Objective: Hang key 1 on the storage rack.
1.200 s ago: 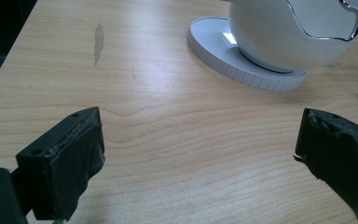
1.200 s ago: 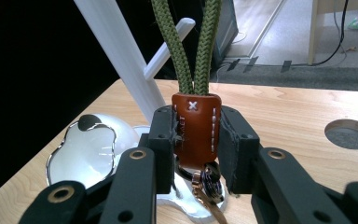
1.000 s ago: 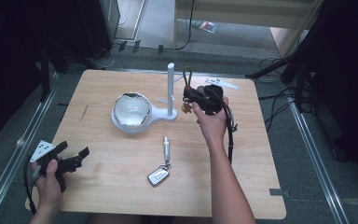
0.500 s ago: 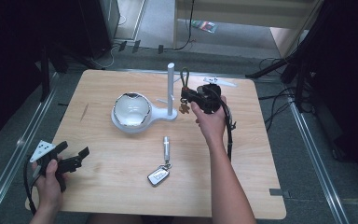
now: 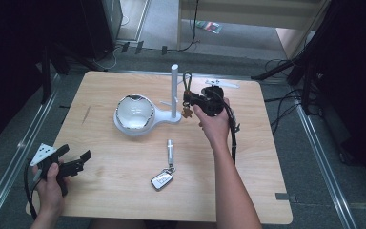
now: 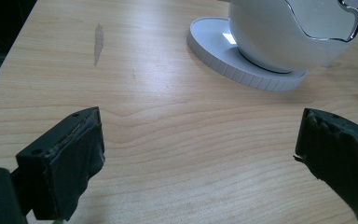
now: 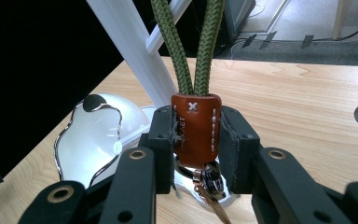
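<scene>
Two grippers: left gripper (image 5: 78, 159) jaws wide apart, empty; right gripper (image 7: 197, 135) jaws clamped on keychain's leather tab (image 7: 196, 126).

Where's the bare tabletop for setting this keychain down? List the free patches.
Free: the right side of the table, beyond the right forearm; the near-left stretch between the left gripper and the car key. Crowded: around the white stand, bowl and right gripper.

Even overhead light brightens the desk (image 5: 124, 191) while its surroundings sink into darkness, glare glints on the white bowl's (image 6: 298, 32) chrome rim, and nearest claw parts blur softly.
</scene>
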Demonstrator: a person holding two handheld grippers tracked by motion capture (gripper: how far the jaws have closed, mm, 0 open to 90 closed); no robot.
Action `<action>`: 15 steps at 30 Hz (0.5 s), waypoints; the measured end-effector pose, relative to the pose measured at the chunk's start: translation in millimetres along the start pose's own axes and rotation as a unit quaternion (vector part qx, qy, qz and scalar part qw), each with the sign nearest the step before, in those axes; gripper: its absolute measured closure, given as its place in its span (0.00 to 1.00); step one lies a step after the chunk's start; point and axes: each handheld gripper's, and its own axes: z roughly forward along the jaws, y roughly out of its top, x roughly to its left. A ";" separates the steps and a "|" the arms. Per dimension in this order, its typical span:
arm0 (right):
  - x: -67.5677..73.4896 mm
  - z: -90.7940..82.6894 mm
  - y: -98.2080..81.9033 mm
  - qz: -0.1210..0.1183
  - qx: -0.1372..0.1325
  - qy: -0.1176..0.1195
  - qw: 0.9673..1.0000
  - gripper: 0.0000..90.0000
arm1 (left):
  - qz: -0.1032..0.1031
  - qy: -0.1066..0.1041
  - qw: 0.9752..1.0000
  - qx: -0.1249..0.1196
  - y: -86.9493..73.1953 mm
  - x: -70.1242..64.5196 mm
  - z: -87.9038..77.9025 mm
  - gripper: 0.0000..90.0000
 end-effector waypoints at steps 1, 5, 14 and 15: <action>-0.4 0.4 0.1 0.000 0.000 0.002 1.000 0.77 | 0.000 0.000 1.000 0.000 0.0 -0.1 0.0 0.02; -1.5 1.8 -0.3 0.005 0.002 0.006 1.000 0.77 | 0.001 -0.001 1.000 0.001 0.1 0.1 0.1 0.02; 3.0 11.7 -0.6 -0.012 0.038 0.015 0.999 0.77 | -0.002 -0.002 1.000 -0.001 -0.1 0.5 -0.3 0.02; 3.6 12.6 -1.8 -0.015 0.038 0.015 0.999 0.77 | -0.001 -0.002 1.000 -0.002 -0.2 0.5 -0.3 0.02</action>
